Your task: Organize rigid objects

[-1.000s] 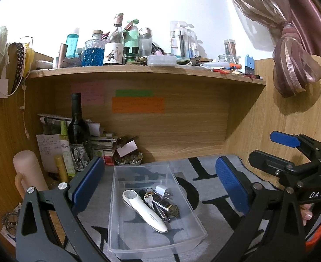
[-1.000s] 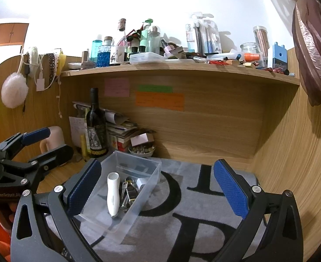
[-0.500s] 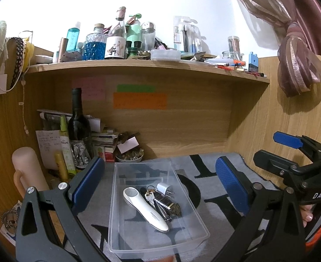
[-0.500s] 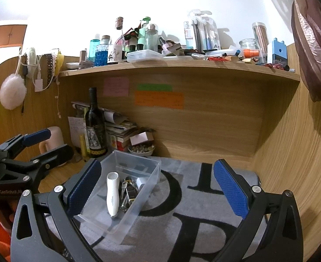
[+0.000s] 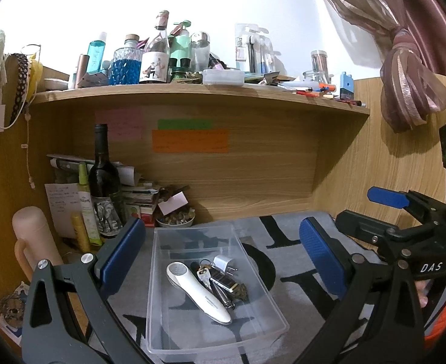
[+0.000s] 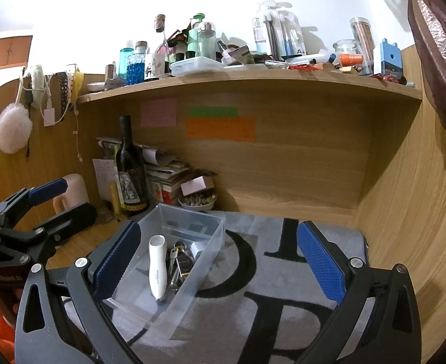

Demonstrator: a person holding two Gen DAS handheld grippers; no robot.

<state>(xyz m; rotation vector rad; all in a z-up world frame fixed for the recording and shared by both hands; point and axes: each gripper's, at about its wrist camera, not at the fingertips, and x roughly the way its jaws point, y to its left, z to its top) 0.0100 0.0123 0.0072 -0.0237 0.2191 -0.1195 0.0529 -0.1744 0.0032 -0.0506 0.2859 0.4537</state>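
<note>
A clear plastic bin point(image 5: 162, 273) point(image 6: 210, 224) sits on a grey mat with black letters point(image 5: 283, 261) point(image 6: 253, 318). Inside lie a white handheld device point(image 5: 198, 292) point(image 6: 157, 268), a bunch of keys point(image 5: 219, 285) point(image 6: 179, 261) and a white plug adapter point(image 5: 224, 264) point(image 6: 199, 247). My left gripper point(image 5: 223, 254) is open and empty, with the bin between its blue pads. My right gripper point(image 6: 219, 261) is open and empty, above the mat just right of the bin. Each gripper shows at the edge of the other's view.
A wine bottle point(image 5: 103, 179) point(image 6: 130, 170), a stack of papers and boxes point(image 6: 165, 179), a small bowl point(image 5: 176, 220) point(image 6: 197, 201) and a pink tumbler point(image 5: 33, 239) stand behind and left of the bin. A wooden shelf point(image 5: 192, 89) crowded with bottles hangs overhead. Wooden walls close both sides.
Both cameras have drifted slightly; the shelf sits a little lower in the left wrist view. The bin and its contents have not moved. Both grippers stay open.
</note>
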